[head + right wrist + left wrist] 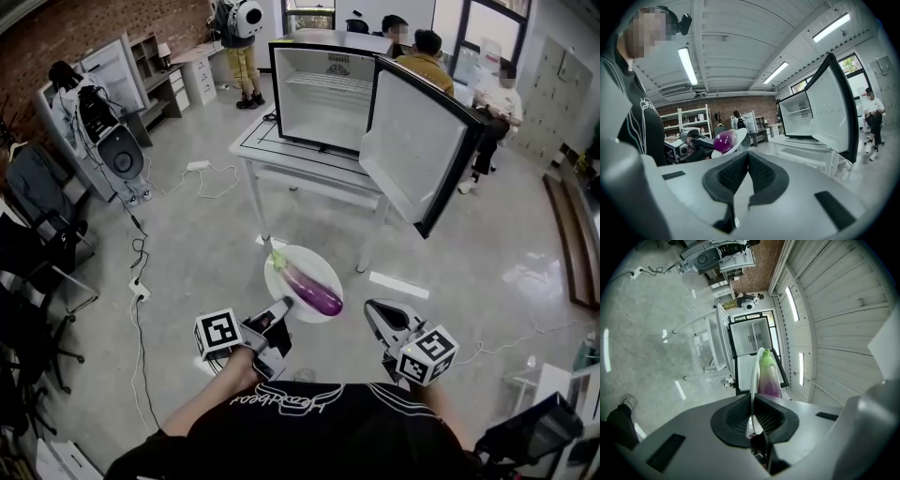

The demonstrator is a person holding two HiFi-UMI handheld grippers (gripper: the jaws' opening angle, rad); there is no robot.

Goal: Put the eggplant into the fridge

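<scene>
White plate (322, 265), its rim pinched fast in the left gripper (281, 310), carries the eggplant (314, 289) at one o'clock from that claw, long axis running from the green stem at ten o'clock to the purple end at four. The right gripper (377, 315), jaws together on nothing, rides at three o'clock, farther off. Beyond, at twelve o'clock, the fridge (323, 94) stands open on a table (281, 155), its door (412, 141) swung toward two o'clock, likely the edge to skirt.
</scene>
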